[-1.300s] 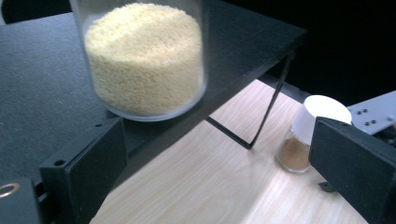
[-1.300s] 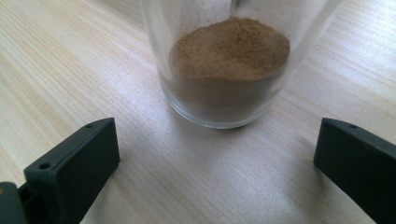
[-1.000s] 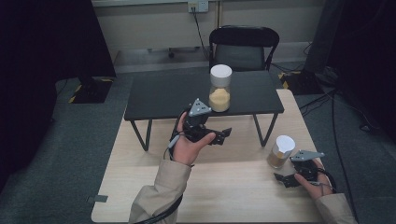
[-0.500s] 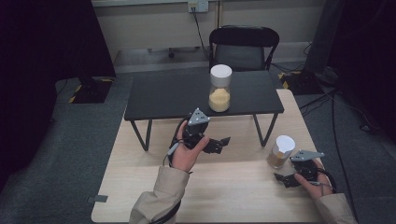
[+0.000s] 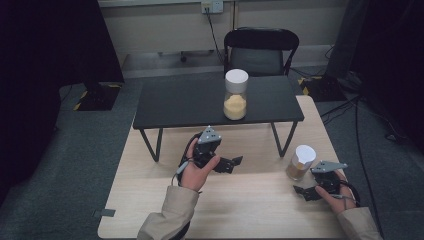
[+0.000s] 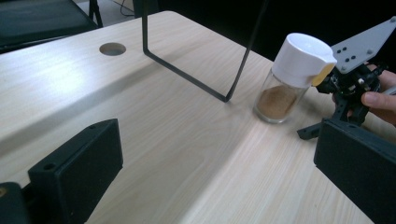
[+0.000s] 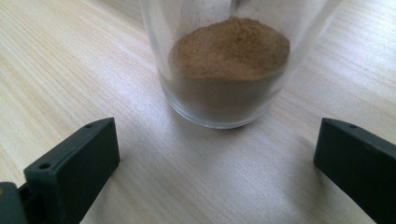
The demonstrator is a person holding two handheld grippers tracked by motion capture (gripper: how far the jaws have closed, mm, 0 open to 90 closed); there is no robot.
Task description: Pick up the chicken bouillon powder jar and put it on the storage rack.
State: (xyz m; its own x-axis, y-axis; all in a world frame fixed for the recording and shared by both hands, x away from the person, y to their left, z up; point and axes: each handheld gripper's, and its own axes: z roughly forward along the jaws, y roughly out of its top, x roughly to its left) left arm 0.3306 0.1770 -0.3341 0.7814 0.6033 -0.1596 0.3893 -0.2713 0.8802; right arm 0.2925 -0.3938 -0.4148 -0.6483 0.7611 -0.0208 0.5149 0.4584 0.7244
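Inventory, 1 moment, 2 tables.

Jars: 2. The small jar (image 5: 300, 161), 1 of 2, glass with a white cap and brown powder filling its lower part, is standing upright on the light wooden table (image 5: 150, 200) near its right edge. The tall jar (image 5: 235, 94), 2 of 2, white-lidded with yellow powder in its lower half, is standing upright on the black table (image 5: 175, 102), well apart from both grippers.

Grippers: 2. The right gripper (image 5: 306, 192) is sitting low on the wooden table just beside the small jar, on the person's side of it. Its jaws are standing wide apart and gripping nothing; in the right gripper view the small jar (image 7: 229, 60) is rising just ahead of the gap, touching neither jaw. The left gripper (image 5: 235, 163) is hovering over the middle of the wooden table, pointing toward the right. Its jaws are also spread wide and holding nothing; the left gripper view is looking across bare wood at the small jar (image 6: 293, 77) and the right gripper (image 6: 327, 128) beyond.

Chairs: 1. The black chair (image 5: 260, 52) is standing behind the black table.

Cable holes: 1, a round hole (image 6: 112, 48) in the wooden top.
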